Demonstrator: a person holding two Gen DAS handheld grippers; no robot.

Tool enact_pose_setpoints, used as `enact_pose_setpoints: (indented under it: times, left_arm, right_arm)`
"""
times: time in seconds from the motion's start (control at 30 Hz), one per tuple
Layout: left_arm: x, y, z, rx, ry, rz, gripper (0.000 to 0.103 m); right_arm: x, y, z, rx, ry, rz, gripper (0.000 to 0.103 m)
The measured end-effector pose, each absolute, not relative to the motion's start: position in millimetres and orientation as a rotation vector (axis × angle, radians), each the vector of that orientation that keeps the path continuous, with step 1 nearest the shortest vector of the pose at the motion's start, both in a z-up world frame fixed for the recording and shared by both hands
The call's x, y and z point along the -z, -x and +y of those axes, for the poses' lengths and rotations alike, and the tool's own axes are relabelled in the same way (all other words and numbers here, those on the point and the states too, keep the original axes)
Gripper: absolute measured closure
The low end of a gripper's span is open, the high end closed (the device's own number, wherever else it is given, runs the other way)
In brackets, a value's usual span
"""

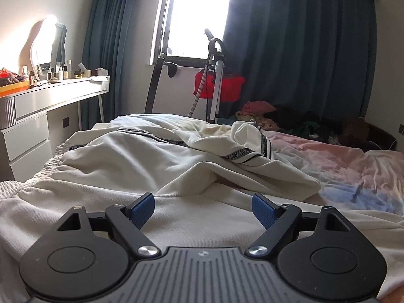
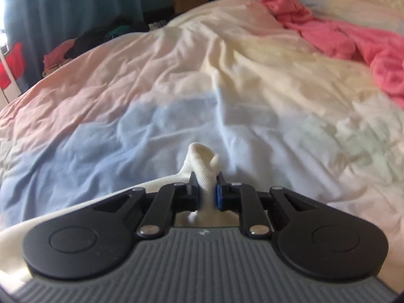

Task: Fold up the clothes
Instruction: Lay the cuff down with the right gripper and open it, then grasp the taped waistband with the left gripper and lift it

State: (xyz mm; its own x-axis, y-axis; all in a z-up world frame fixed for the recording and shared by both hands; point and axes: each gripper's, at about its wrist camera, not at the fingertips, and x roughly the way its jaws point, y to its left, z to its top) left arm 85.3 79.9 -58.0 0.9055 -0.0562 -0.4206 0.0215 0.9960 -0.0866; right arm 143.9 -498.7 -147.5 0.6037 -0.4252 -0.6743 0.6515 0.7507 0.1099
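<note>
Two grippers are at work on one cream garment (image 1: 141,156), which lies rumpled across the pastel bedspread (image 1: 353,166), its elastic waistband toward the dressing table (image 1: 50,101) and a printed tape stripe running along its length. We take it for a pair of jogging trousers, though the heaped folds keep us from being sure.

Our right gripper (image 2: 207,189) has its jaws drawn in tight on a ribbed edge of the cream cloth, probably a cuff or hem, which bulges up in a loop just beyond the fingertips. Gripping at that edge makes sense to us: it gives a firm corner to carry over when the fold is made.

Our left gripper (image 1: 203,209) hangs low over the near part of the garment with its jaws wide apart and nothing between the blue pads (image 1: 141,208). We judge it is waiting to take a matching edge, so the cloth can be lifted evenly.

A pink blanket (image 2: 353,35) lies near the far side of the bed, clear of the work.
</note>
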Motion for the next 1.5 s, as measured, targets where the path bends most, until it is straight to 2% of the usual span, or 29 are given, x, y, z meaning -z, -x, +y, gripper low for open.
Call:
enact_pose_setpoints:
  times: [0.07, 0.1, 0.13, 0.2, 0.57, 0.9, 1.0, 1.2, 1.5]
  left_arm:
    - [56.6, -83.9, 79.5, 0.037, 0.076, 0.431, 0.017]
    - [55.7, -82.9, 79.5, 0.039, 0.076, 0.428, 0.017]
    - [54.8, -81.6, 79.8, 0.04, 0.077, 0.426, 0.017]
    - [52.9, -78.4, 81.0, 0.041, 0.08, 0.422, 0.017]
    - [39.4, -53.9, 83.6, 0.035, 0.067, 0.412, 0.017]
    - [35.8, -42.9, 80.4, 0.048, 0.041, 0.392, 0.017]
    - [41.4, -55.2, 67.9, 0.078, -0.032, 0.405, 0.013]
    - [47.8, -130.6, 22.4, 0.178, -0.115, 0.455, 0.013]
    - [63.8, -345.2, -89.6, 0.157, -0.12, 0.615, 0.014]
  right_arm:
    - [138.1, -142.0, -492.1, 0.637, -0.363, 0.654, 0.075]
    - [132.9, -140.1, -486.7, 0.628, -0.348, 0.645, 0.061]
    - [127.5, -137.7, -480.9, 0.615, -0.332, 0.633, 0.043]
    - [115.3, -130.1, -467.0, 0.567, -0.295, 0.6, 0.03]
    - [29.2, -86.4, -360.7, 0.281, -0.28, 0.427, 0.029]
    - [23.0, -61.5, -279.7, 0.088, -0.266, 0.414, 0.028]
    - [21.9, -57.8, -271.4, 0.08, -0.293, 0.433, 0.028]
    - [24.4, -56.7, -259.3, 0.121, -0.28, 0.411, 0.028]
    - [56.1, -85.6, -282.9, 0.187, -0.362, 0.408, 0.028]
